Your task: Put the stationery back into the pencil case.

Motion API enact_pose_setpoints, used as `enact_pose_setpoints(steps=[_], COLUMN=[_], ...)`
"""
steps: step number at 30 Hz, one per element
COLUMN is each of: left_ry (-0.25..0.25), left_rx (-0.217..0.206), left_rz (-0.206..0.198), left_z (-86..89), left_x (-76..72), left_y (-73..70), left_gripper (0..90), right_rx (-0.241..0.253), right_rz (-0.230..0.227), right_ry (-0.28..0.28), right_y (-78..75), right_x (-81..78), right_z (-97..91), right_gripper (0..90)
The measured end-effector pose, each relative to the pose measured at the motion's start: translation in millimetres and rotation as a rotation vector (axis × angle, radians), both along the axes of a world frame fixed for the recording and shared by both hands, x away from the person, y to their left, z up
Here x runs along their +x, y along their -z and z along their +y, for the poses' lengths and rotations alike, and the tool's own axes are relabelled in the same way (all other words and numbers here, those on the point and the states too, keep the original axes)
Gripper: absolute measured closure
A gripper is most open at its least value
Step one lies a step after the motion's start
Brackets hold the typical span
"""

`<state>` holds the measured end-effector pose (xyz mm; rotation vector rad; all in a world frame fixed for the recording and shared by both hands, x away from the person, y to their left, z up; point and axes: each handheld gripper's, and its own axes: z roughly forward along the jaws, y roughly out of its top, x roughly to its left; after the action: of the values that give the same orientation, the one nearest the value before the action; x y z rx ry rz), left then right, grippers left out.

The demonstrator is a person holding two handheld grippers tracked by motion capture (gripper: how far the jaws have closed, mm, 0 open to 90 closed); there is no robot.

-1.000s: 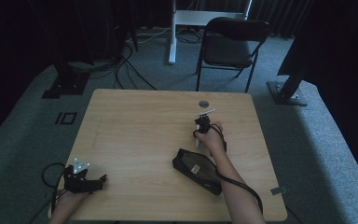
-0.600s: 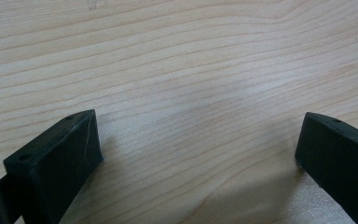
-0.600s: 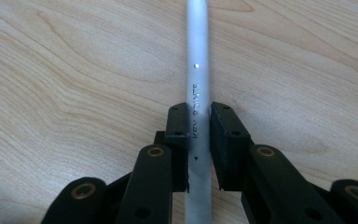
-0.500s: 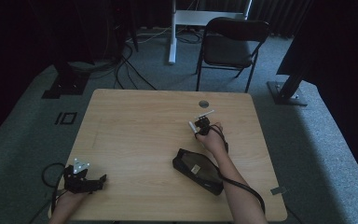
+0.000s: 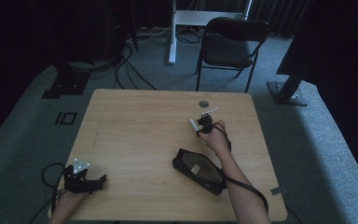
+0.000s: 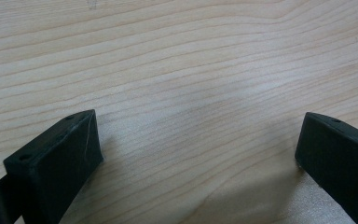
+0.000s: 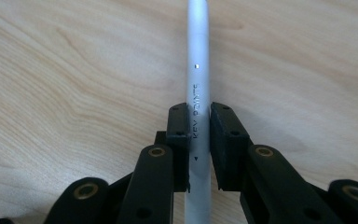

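White pen (image 7: 198,84), printed lettering, clamped between jaws above the table

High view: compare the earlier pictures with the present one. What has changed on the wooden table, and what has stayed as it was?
The right hand-held gripper has just closed on the slim silver-white pen and tilted it from upright to slanted above the light wooden table. The left hand-held gripper, jaws open, and the black zipped pencil case stayed put.
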<state>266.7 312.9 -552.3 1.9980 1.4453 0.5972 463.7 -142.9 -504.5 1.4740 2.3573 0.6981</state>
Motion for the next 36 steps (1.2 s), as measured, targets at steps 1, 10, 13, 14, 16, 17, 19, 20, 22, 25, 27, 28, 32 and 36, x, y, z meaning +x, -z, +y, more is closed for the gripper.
enact_pose_setpoints(steps=[1,10,13,14,16,17,19,20,22,25,27,28,32,36], left_ry=[0.000,0.000,0.000,0.000,0.000,0.000,0.000,0.000,0.000,0.000,0.001,0.000,0.000,0.000], left_rx=[0.000,0.000,0.000,0.000,0.000,0.000,0.000,0.000,0.000,0.000,0.000,0.000,0.000,0.000], left_rz=[0.000,0.000,0.000,0.000,0.000,0.000,0.000,0.000,0.000,0.000,0.000,0.000,0.000,0.000], left_z=[0.0,0.0,0.0,0.0,0.0,0.0,0.0,0.0,0.0,0.0,0.1,0.0,0.0,0.0], left_x=[0.0,0.0,0.0,0.0,0.0,0.0,0.0,0.0,0.0,0.0,0.0,0.0,0.0,0.0], left_y=[0.0,0.0,0.0,0.0,0.0,0.0,0.0,0.0,0.0,0.0,0.0,0.0,0.0,0.0], left_gripper=[0.2,0.2,0.2,0.2,0.2,0.2,0.2,0.2,0.2,0.2,0.2,0.2,0.2,0.2], right_rx=[-0.016,-0.010,-0.011,-0.007,-0.007,-0.008,-0.009,-0.011,-0.012,-0.011,-0.015,-0.016,-0.010,-0.008], right_rz=[-0.006,-0.017,-0.027,-0.029,-0.033,-0.032,-0.029,-0.028,-0.028,-0.031,-0.038,-0.038,-0.053,-0.055], right_ry=[-0.007,-0.051,-0.053,-0.057,-0.064,-0.072,-0.079,-0.088,-0.091,-0.101,-0.105,-0.109,-0.134,-0.153], right_y=[-2.1,-19.4,-23.9,-24.9,-26.1,-26.8,-28.4,-29.4,-31.6,-34.5,-36.8,-38.0,-45.5,-51.3], right_x=[-0.9,-8.8,-11.4,-12.4,-14.5,-15.7,-18.1,-19.2,-21.3,-24.5,-27.0,-28.3,-35.4,-42.8], right_z=[-0.6,-7.0,-10.4,-11.3,-12.7,-13.2,-13.8,-14.2,-15.5,-18.4,-20.4,-21.2,-22.7,-23.1], right_gripper=[78.5,78.5,78.5,78.5,78.5,78.5,78.5,78.5,78.5,78.5,78.5,78.5,78.5,78.5])
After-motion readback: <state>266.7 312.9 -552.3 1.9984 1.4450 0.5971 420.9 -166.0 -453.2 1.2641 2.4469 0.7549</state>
